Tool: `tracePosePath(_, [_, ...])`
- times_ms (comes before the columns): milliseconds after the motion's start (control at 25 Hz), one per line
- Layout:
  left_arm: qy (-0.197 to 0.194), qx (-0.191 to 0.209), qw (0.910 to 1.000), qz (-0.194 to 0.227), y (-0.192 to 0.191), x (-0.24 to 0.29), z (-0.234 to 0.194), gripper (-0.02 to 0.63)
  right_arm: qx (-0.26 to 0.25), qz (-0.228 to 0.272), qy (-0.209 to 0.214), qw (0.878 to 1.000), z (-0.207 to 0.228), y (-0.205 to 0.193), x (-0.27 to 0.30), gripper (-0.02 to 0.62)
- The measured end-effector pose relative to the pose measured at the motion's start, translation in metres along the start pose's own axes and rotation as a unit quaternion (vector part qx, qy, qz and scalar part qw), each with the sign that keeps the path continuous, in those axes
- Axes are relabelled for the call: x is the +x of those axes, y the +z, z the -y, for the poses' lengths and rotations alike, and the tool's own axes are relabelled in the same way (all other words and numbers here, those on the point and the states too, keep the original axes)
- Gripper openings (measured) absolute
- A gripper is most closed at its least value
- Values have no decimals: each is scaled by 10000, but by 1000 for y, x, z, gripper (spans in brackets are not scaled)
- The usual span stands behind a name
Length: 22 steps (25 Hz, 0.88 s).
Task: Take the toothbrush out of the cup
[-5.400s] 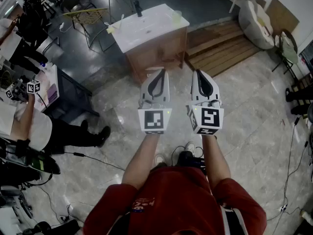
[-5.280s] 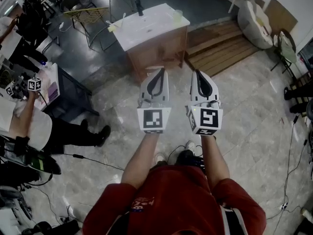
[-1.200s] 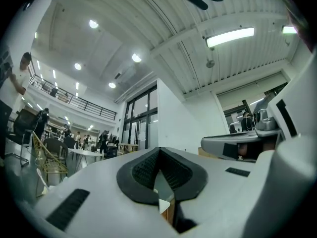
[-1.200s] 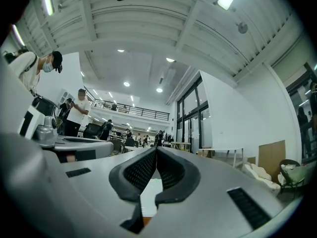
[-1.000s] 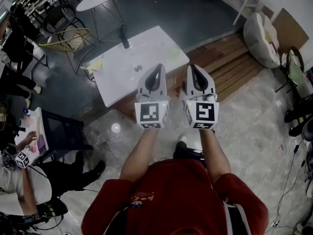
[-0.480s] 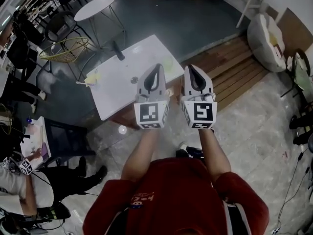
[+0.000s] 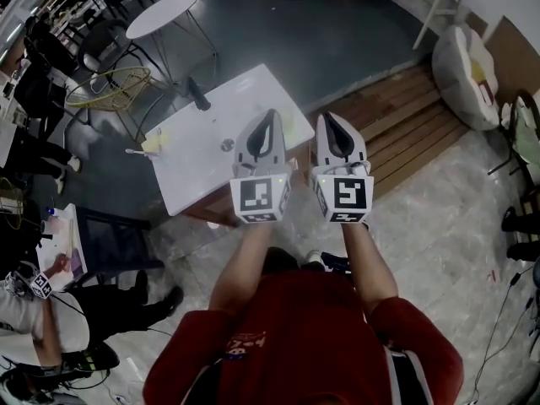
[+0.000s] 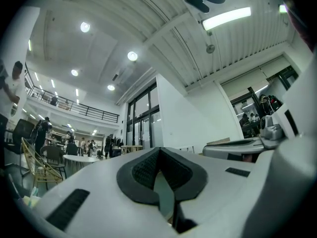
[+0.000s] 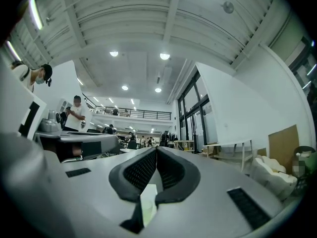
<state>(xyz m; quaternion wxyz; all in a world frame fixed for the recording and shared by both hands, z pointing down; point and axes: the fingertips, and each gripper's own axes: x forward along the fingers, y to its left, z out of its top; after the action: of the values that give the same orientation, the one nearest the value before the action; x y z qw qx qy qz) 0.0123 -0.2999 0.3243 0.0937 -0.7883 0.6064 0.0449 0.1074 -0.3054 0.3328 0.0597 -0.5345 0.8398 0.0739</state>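
Observation:
In the head view a white sink table (image 7: 253,99) stands on the floor ahead of me, with a black faucet (image 7: 197,95) and a round drain (image 7: 226,144). Both grippers are held side by side in the air over its near right part. The left gripper (image 7: 272,113) is shut, its tips meeting with nothing between them (image 8: 158,150). The right gripper (image 7: 326,116) is shut and empty too (image 9: 156,148). I cannot make out the cup or the toothbrush; the grippers cover that corner of the table.
A small yellow item (image 7: 154,142) with a thin white stick beside it lies at the table's left edge. Wooden planks (image 7: 405,116) lie to the right on the floor. A round white table (image 7: 166,12) and a wire chair (image 7: 105,87) stand beyond. A seated person (image 7: 42,310) is at far left.
The sink table has come closer and slid down-left in the head view as I walk up to it. Both grippers stay shut, side by side in front of me.

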Motion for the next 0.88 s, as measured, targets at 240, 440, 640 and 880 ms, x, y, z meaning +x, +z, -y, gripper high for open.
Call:
tracePosePath(240, [9, -43, 10000, -18, -16, 24, -25, 28, -29, -166, 23, 9999, -5, -19, 32, 28])
tracePosePath(440, [-17, -93, 10000, -9, -30, 44, -56, 28, -101, -286, -29, 9995, -13, -33, 71, 28])
tracePosePath(640, [26, -203, 9998, -46, -47, 60, -87, 28, -159, -353, 5, 9992, -28, -43, 106, 28])
tracePosePath(880, [20, -292, 9994, -179, -70, 72, -108, 28, -237, -451, 54, 9987, -39, -54, 130, 28])
